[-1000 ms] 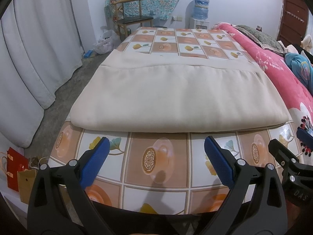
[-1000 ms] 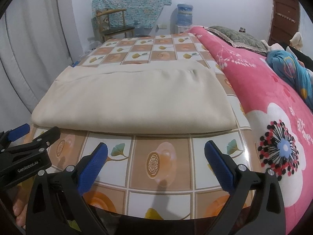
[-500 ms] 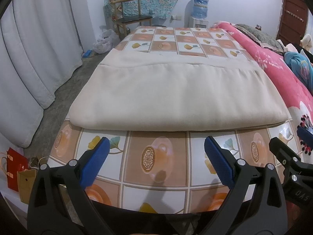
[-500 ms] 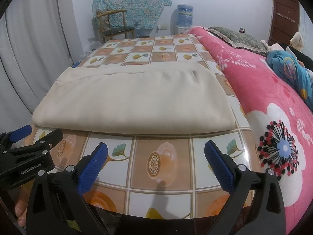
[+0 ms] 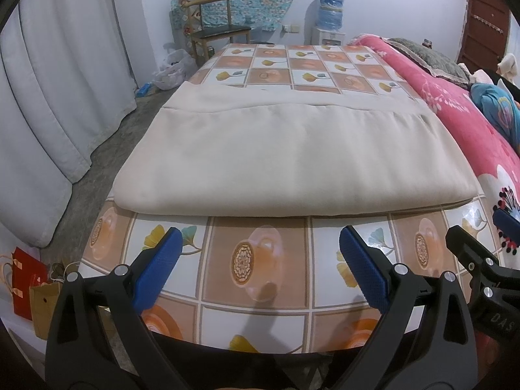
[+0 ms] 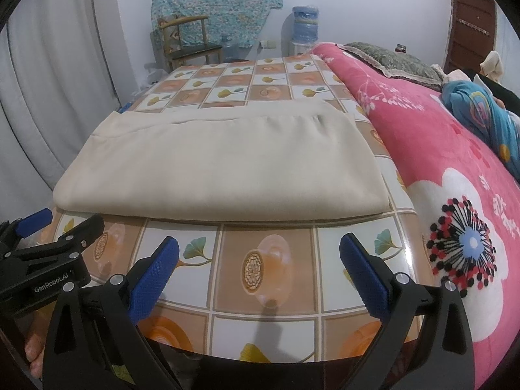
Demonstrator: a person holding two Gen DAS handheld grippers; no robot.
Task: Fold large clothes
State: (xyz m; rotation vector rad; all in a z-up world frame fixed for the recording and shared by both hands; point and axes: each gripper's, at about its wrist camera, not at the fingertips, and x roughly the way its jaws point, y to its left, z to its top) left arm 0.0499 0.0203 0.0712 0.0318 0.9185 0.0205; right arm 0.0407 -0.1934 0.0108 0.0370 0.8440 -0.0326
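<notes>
Beige folded cloth [image 5: 292,159]: 1, on tablecloth [image 5: 260,260]; 2 grippers spread, empty.

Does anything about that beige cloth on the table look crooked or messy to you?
Nothing much stands out. The beige cloth lies flat and folded on the tiled tablecloth. Its top layer stops short of the far edge, leaving a strip of the lower layer showing.

A glossy tiled-pattern table cover with orange cups and ginkgo leaves [image 5: 260,279] fills the foreground. Beside it on the right, a pink floral fleece blanket [image 6: 455,175]. Against the far wall: a wooden armchair [image 5: 214,29], a blue water-cooler bottle [image 5: 330,8], a turquoise patterned hanging cloth [image 6: 214,3]. Grey curtains [image 5: 58,74] hang at left.
</notes>
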